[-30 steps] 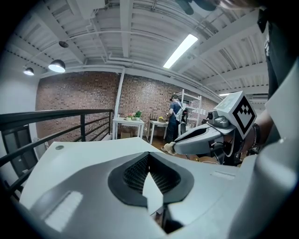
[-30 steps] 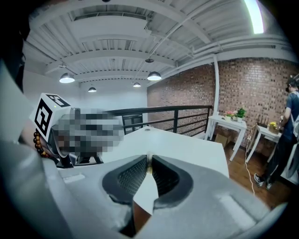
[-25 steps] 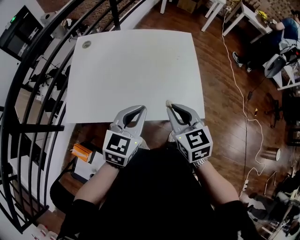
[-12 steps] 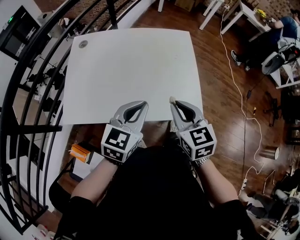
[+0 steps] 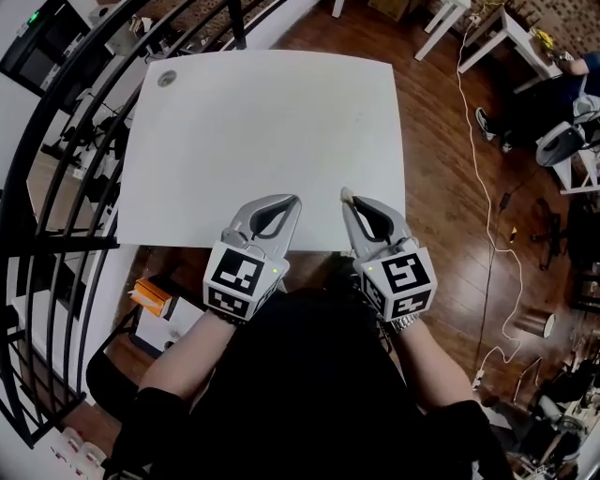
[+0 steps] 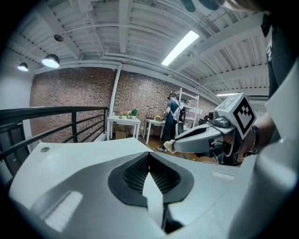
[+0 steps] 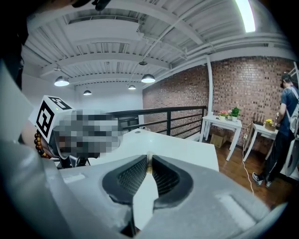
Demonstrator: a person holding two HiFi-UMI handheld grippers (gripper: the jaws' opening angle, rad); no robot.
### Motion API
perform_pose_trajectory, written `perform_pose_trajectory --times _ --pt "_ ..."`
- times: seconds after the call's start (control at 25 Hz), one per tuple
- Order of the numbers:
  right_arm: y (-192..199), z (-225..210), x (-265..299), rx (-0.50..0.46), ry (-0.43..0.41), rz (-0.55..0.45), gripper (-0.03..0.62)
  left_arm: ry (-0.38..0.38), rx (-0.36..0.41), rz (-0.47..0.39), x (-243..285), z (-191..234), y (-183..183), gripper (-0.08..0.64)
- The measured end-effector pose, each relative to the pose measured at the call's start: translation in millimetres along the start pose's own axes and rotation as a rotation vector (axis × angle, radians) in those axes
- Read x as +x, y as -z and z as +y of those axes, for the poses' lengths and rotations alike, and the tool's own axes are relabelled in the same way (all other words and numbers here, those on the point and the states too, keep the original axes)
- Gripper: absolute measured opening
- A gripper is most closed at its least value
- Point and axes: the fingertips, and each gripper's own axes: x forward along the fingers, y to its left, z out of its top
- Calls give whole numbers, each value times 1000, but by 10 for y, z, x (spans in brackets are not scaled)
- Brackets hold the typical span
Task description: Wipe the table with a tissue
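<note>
The white table (image 5: 262, 122) lies ahead of me with a bare top. My right gripper (image 5: 348, 198) hovers over the table's near edge, shut on a small cream scrap of tissue (image 5: 345, 193) that sticks out at its tip. The scrap also shows between the closed jaws in the right gripper view as the tissue (image 7: 149, 164), and in the left gripper view as the tissue (image 6: 170, 147) on the neighbouring gripper's tip. My left gripper (image 5: 294, 201) is beside it, a short way to the left, shut with nothing held.
A small round grey disc (image 5: 166, 79) sits at the table's far left corner. A black railing (image 5: 56, 187) runs along the left. An orange box (image 5: 150, 296) lies on the floor below. A cable (image 5: 487, 178) and white side tables (image 5: 487, 28) are to the right.
Both grippers have edged slightly forward over the table's near edge. Their jaws stay shut, and the tissue scrap is still in the right one.
</note>
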Motion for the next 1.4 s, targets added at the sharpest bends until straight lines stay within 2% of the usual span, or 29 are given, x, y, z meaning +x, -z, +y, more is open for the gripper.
perform_pose_trajectory --times 0.32,0.72,1.0,1.4 --pt "89 -558 47 4 -76 22 28 -51 -15 23 636 -115 -68 11" --pt "129 -1259 226 -12 -221 60 28 -143 -54 65 1424 -223 -177 11" --pt "223 -1754 434 -13 -332 94 28 -235 -101 107 1943 -250 -202 11" --pt "356 -2076 766 -48 -433 129 28 -342 -161 118 2350 -169 -114 11"
